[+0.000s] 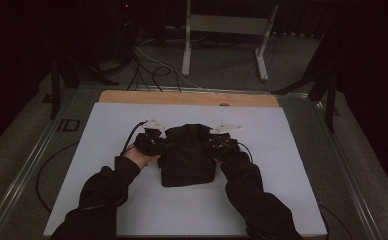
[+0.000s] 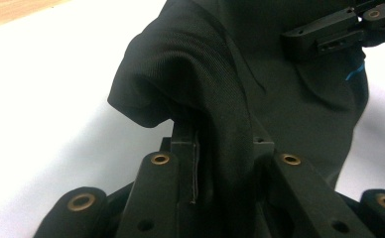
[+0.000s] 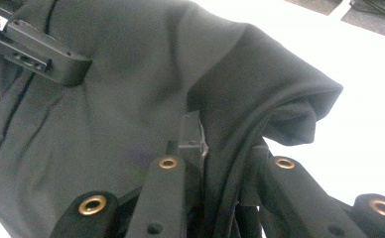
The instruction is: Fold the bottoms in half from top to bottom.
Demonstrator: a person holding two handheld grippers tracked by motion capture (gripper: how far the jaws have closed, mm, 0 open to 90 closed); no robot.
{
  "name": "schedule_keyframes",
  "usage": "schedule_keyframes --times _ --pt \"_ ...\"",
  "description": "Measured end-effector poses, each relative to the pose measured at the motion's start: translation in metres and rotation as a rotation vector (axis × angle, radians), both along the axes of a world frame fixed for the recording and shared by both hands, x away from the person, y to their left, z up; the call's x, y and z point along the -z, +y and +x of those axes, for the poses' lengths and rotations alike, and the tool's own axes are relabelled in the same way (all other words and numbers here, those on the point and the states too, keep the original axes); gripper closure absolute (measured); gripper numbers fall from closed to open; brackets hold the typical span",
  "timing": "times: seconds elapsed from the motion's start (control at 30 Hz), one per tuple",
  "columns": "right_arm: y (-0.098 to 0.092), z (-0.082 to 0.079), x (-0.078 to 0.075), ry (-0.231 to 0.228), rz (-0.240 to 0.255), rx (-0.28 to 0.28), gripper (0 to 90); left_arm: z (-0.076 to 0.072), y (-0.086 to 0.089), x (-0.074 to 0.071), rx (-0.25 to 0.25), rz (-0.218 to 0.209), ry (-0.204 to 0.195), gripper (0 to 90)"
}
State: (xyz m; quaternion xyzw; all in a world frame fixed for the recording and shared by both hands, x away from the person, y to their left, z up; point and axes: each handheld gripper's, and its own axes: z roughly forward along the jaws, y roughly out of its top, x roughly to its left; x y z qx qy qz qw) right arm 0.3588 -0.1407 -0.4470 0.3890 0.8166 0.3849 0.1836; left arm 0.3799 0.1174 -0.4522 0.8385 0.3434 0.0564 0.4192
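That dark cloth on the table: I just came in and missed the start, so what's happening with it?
A person is handling a black garment on the white table cover with a gripper in each hand. The left gripper is clamped on folds at one side of the garment, and the right gripper on folds at the opposite side. The garment looks partly folded into a compact bundle, its upper end bunched between the two grippers.
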Motion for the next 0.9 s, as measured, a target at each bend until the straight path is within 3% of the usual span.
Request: schedule_keyframes --times 0.4,0.63,0.9 --pt "0.005 0.022 0.015 -0.018 -0.023 0.014 77.7 0.021 -0.002 0.015 -0.061 0.017 0.026 73.8" --pt "0.007 0.038 0.027 -0.009 -0.046 0.021 77.5 0.033 -0.005 0.025 -0.09 0.026 0.057 73.7" --pt "0.006 0.052 0.041 0.009 -0.039 0.031 77.3 0.042 -0.008 0.034 -0.111 0.047 0.086 73.5"
